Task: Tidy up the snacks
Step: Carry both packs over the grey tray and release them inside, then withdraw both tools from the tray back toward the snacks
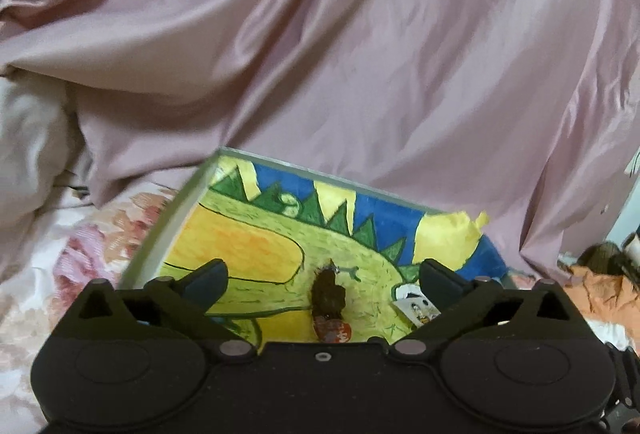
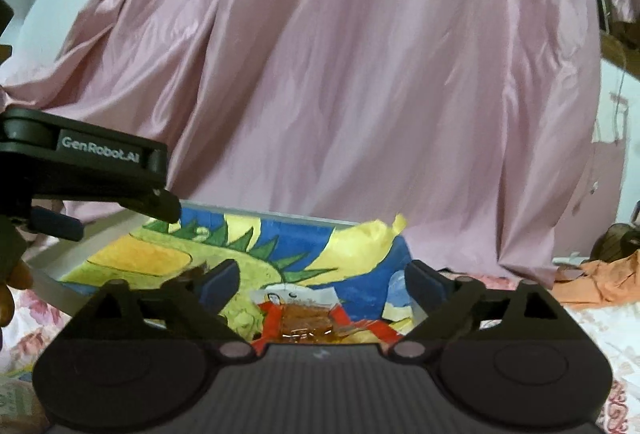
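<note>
A painted board (image 1: 240, 246) in yellow, green and blue lies on a floral bedsheet. On it, between the wide-apart fingers of my open left gripper (image 1: 324, 286), lies a dark brown snack wrapper (image 1: 329, 298) that neither finger touches. A small white packet (image 1: 416, 305) sits by the right finger. In the right wrist view, my open right gripper (image 2: 322, 284) hovers over the board (image 2: 140, 258), with a red and brown snack packet (image 2: 308, 318) lying just below and between its fingers. The left gripper (image 2: 92, 170) shows at the left, above the board's edge.
Pink satin fabric (image 1: 360, 54) hangs right behind the board and fills the background. Floral bedding (image 1: 80, 254) spreads to the left, and crumpled orange cloth (image 2: 600, 282) lies to the right. Part of a hand (image 2: 12, 294) shows at the left edge.
</note>
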`<state>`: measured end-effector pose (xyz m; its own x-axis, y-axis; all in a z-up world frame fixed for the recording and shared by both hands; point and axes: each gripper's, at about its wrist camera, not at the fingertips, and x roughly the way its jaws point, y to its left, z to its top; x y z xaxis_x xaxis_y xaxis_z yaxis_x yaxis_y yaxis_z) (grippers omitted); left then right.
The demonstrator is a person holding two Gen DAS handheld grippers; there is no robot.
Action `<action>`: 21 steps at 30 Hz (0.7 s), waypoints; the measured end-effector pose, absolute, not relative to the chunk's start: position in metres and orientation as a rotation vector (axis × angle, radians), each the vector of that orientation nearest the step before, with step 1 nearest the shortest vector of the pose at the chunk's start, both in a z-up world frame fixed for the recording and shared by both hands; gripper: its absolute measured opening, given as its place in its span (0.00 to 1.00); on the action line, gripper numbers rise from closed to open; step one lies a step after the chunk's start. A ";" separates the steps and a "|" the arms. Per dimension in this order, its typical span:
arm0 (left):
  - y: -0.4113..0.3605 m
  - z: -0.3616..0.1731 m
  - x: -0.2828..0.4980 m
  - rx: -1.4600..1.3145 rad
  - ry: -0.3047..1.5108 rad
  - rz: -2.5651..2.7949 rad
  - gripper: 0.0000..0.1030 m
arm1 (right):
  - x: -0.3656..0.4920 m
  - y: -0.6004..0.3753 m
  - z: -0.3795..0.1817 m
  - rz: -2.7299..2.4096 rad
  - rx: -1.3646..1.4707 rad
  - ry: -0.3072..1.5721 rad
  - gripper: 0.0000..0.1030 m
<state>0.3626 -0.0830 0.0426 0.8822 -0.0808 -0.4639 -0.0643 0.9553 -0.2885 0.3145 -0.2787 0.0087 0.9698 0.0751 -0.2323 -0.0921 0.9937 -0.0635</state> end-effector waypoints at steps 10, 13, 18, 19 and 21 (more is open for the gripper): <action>-0.074 0.069 0.294 -0.251 0.383 -0.009 0.99 | 0.256 -0.269 0.033 0.033 -0.087 0.130 1.00; -0.068 0.074 0.272 -0.248 0.365 -0.012 0.99 | 0.237 -0.266 0.039 0.028 -0.097 0.115 1.00; -0.056 0.079 0.239 -0.243 0.346 -0.005 0.99 | 0.203 -0.264 0.043 0.037 -0.116 0.101 1.00; -0.054 0.079 0.233 -0.240 0.344 -0.004 0.99 | 0.195 -0.263 0.043 0.040 -0.122 0.101 1.00; -0.050 0.079 0.220 -0.232 0.341 -0.005 0.99 | 0.184 -0.261 0.043 0.046 -0.136 0.097 1.00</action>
